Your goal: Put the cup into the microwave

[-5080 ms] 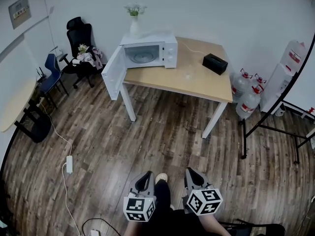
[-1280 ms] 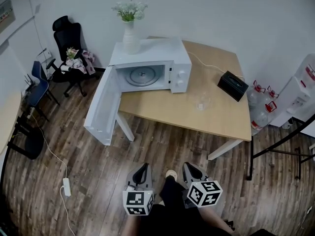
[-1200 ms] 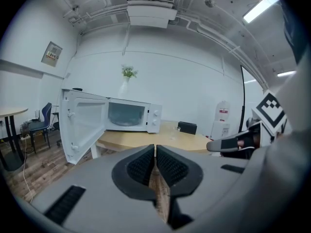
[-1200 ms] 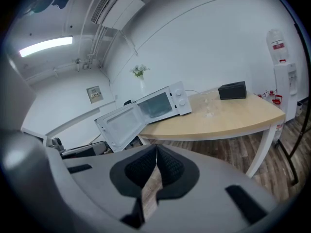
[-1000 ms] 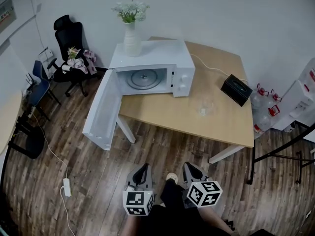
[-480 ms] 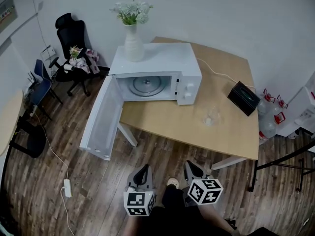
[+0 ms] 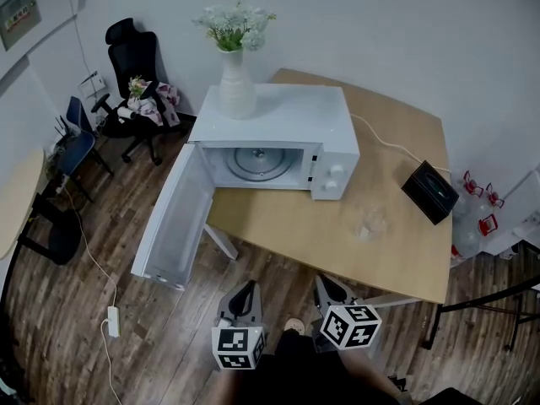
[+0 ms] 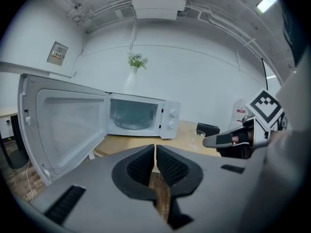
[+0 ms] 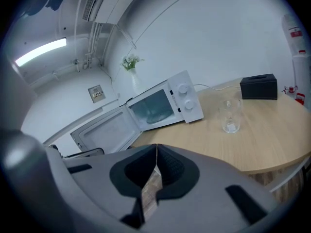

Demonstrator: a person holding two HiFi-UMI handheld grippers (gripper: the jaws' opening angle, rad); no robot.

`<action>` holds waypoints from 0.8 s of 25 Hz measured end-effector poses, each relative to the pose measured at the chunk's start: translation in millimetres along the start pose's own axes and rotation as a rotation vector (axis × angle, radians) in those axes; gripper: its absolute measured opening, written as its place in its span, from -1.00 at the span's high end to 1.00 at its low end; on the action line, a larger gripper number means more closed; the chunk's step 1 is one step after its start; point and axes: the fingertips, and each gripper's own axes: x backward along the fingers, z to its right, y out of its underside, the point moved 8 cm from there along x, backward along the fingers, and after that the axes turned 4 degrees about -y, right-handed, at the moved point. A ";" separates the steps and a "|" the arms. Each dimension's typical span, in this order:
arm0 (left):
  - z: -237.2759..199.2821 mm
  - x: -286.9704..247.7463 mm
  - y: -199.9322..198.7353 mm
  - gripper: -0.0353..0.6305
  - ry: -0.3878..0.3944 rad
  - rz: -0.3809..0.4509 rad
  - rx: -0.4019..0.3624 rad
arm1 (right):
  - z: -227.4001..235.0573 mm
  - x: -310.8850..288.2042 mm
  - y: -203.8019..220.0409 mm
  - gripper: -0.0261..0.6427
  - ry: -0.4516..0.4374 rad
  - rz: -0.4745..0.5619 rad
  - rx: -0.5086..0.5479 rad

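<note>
A clear glass cup [image 7: 369, 223] [image 9: 230, 115] stands upright on the wooden table [image 7: 405, 251], to the right of a white microwave [image 7: 278, 137] [image 8: 141, 118] [image 9: 167, 103]. The microwave's door [image 7: 173, 222] [image 8: 63, 125] hangs wide open to the left, and the glass turntable shows inside. My left gripper [image 7: 245, 295] [image 8: 155, 152] and right gripper [image 7: 327, 287] [image 9: 156, 152] are both shut and empty. They are held low over the floor, short of the table's near edge and well away from the cup.
A white vase of flowers [image 7: 236, 74] sits on the microwave's top. A black box [image 7: 430, 192] lies at the table's right end, with a white cable [image 7: 384, 142] behind it. Office chairs [image 7: 139, 83] stand at the back left; a power strip [image 7: 112, 321] lies on the wood floor.
The table and microwave have come closer and lower in the head view as I move toward them. Both grippers stay shut in the same pose.
</note>
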 end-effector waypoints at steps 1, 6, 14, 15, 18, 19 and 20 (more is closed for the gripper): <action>1.5 -6.5 -2.4 0.87 0.001 0.004 0.000 | 4.5 -3.9 -4.0 0.94 -0.001 -0.001 0.000; 8.4 -34.1 -8.9 0.87 0.005 0.007 -0.003 | 22.3 -22.0 -18.2 0.94 -0.005 -0.011 -0.010; 11.3 -48.1 -1.8 0.87 -0.025 -0.015 0.032 | 32.8 -30.8 -19.5 0.94 -0.041 -0.047 0.000; 12.7 -47.2 -0.7 0.87 -0.027 -0.017 0.034 | 33.0 -30.4 -17.4 0.94 -0.045 -0.051 -0.003; 13.9 -42.4 4.3 0.87 -0.036 -0.034 0.027 | 31.1 -28.7 -11.3 0.94 -0.061 -0.061 -0.006; 13.7 -40.8 5.6 0.87 -0.040 -0.040 0.024 | 30.6 -27.9 -10.2 0.94 -0.064 -0.062 -0.007; 13.6 -39.6 6.2 0.87 -0.043 -0.043 0.023 | 30.4 -27.0 -9.7 0.94 -0.066 -0.061 -0.008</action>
